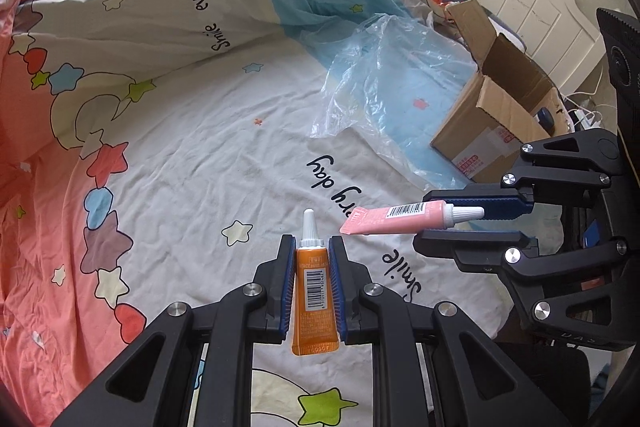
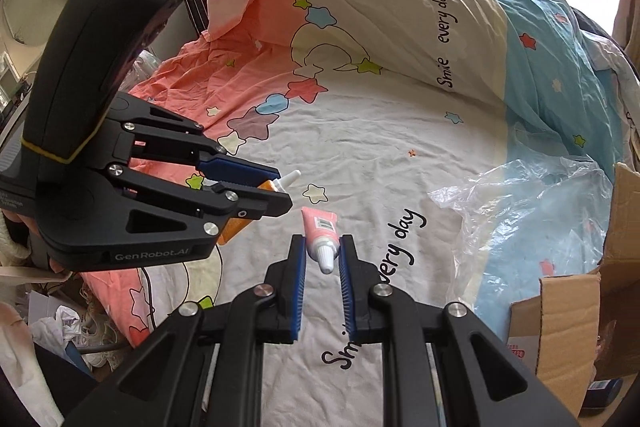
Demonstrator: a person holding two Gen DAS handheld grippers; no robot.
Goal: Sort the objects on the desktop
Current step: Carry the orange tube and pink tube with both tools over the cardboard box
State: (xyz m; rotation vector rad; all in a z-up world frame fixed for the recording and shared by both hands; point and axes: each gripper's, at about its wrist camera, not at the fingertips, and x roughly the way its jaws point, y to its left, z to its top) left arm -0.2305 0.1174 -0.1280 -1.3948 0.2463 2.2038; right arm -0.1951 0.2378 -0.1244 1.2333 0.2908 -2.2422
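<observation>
left gripper (image 1: pixel 313 247) clamps orange tube (image 1: pixel 315 291), nozzle at 12; right gripper (image 2: pixel 323 241) clamps pink tube (image 2: pixel 320 231), cardboard box (image 1: pixel 492 119) at 2.

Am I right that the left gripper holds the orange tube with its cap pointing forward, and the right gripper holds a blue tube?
Not quite. The right gripper holds a pink tube, not a blue one, as the right wrist view shows. The left gripper does hold the orange tube, cap forward.
</observation>
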